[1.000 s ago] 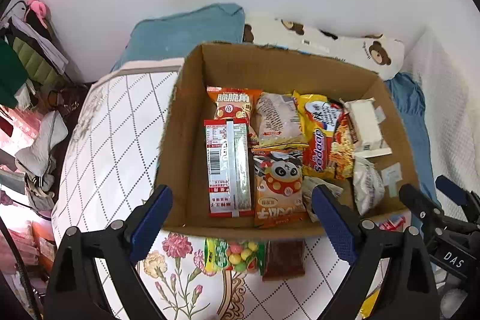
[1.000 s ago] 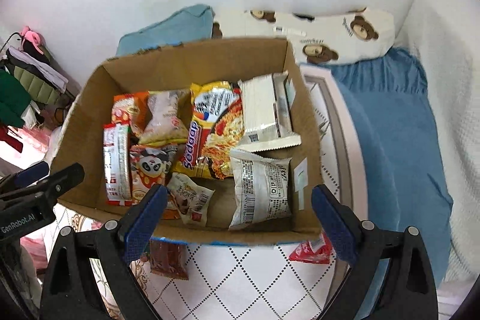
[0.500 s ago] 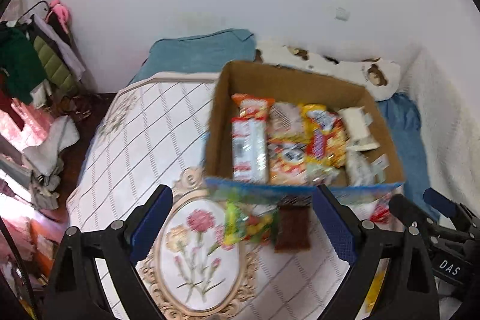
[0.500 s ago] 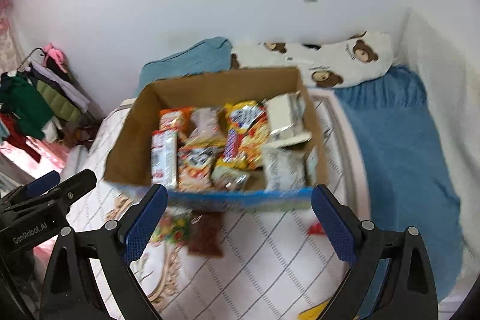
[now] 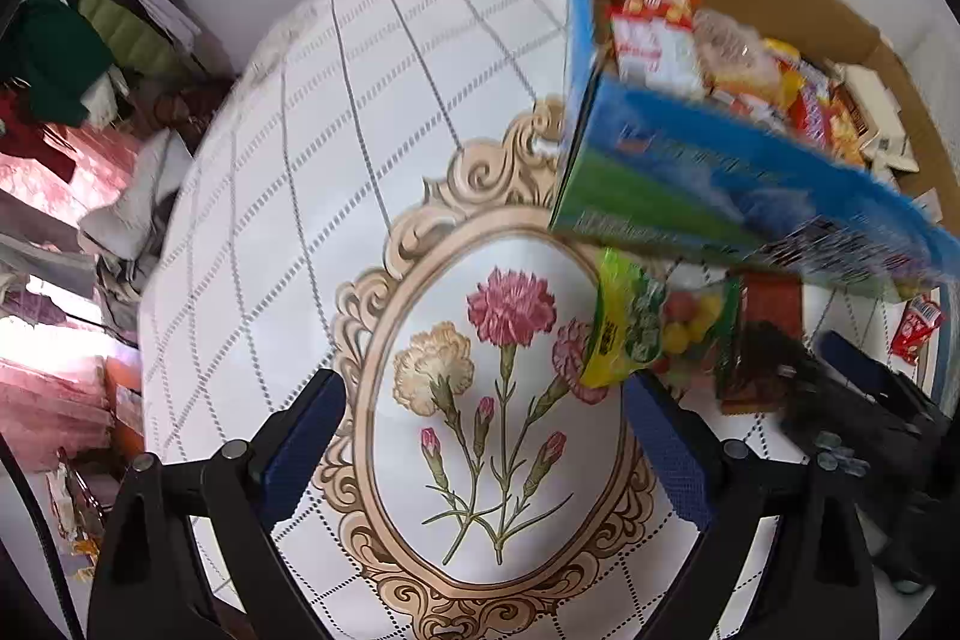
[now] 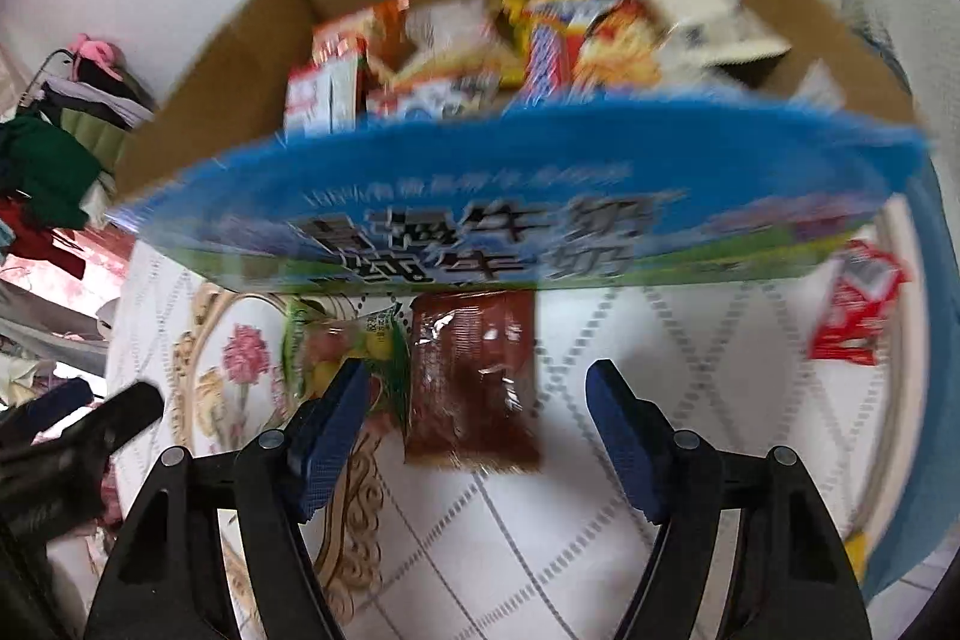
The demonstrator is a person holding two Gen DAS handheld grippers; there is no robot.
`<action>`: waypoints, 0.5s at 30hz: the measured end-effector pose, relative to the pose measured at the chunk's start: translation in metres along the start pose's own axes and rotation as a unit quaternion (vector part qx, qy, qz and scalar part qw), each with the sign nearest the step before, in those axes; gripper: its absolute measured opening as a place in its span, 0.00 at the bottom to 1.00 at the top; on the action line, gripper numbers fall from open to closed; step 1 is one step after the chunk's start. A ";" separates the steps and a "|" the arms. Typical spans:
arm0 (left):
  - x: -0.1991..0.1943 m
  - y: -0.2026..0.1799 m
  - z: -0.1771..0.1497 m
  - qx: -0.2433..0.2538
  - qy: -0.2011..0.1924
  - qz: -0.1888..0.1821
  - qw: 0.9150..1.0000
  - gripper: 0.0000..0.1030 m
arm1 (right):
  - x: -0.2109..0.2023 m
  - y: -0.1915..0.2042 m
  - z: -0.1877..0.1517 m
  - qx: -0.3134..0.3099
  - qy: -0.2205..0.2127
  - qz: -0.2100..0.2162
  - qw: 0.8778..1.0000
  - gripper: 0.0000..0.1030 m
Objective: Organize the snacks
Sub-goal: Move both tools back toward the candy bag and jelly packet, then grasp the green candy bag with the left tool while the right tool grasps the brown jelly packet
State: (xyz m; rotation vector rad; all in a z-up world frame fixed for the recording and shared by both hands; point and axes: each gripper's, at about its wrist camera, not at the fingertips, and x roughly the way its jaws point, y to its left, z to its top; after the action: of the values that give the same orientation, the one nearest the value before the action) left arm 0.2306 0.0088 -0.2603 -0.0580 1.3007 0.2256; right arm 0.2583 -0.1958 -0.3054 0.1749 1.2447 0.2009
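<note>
A cardboard box point(image 6: 540, 220) with a blue printed front holds several snack packets; it also shows in the left wrist view point(image 5: 720, 172). In front of it on the bed lie a brown packet point(image 6: 474, 382), a green candy bag point(image 6: 342, 346) and a red packet point(image 6: 858, 310). My right gripper point(image 6: 477, 394) is open, low over the brown packet, its fingers either side of it. My left gripper point(image 5: 483, 400) is open and empty over the flower print, left of the candy bag point(image 5: 654, 328). The brown packet point(image 5: 762, 340) lies right of that bag.
The bed cover point(image 5: 360, 148) is white quilted cloth with a carnation medallion point(image 5: 498, 388). Clothes and clutter point(image 5: 72, 58) pile up beside the bed on the left. The right gripper's body point(image 5: 864, 412) shows at the left view's lower right.
Both grippers have dropped from above the box down to the bed in front of it. The right one has closed in on the brown packet; the left has swung left over the flower print.
</note>
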 end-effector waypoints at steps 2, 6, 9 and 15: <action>0.008 0.002 0.001 -0.003 0.010 -0.008 1.000 0.92 | 0.023 0.009 -0.002 -0.010 0.021 -0.018 1.000 0.74; 0.017 -0.006 0.004 0.000 0.022 -0.034 0.999 0.92 | 0.033 0.015 -0.013 -0.040 0.012 -0.059 0.997 0.57; 0.024 -0.020 0.006 0.009 0.036 -0.062 0.997 0.92 | 0.023 -0.001 -0.025 -0.029 0.017 -0.055 0.998 0.55; 0.055 -0.061 0.012 0.039 0.081 -0.104 0.991 0.92 | 0.009 -0.034 -0.048 -0.001 0.032 -0.068 0.997 0.55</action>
State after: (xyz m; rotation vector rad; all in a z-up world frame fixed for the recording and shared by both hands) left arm 0.2680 -0.0412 -0.3146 -0.1469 1.4533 -0.0084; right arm 0.2173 -0.2259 -0.3370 0.0820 1.3146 0.0902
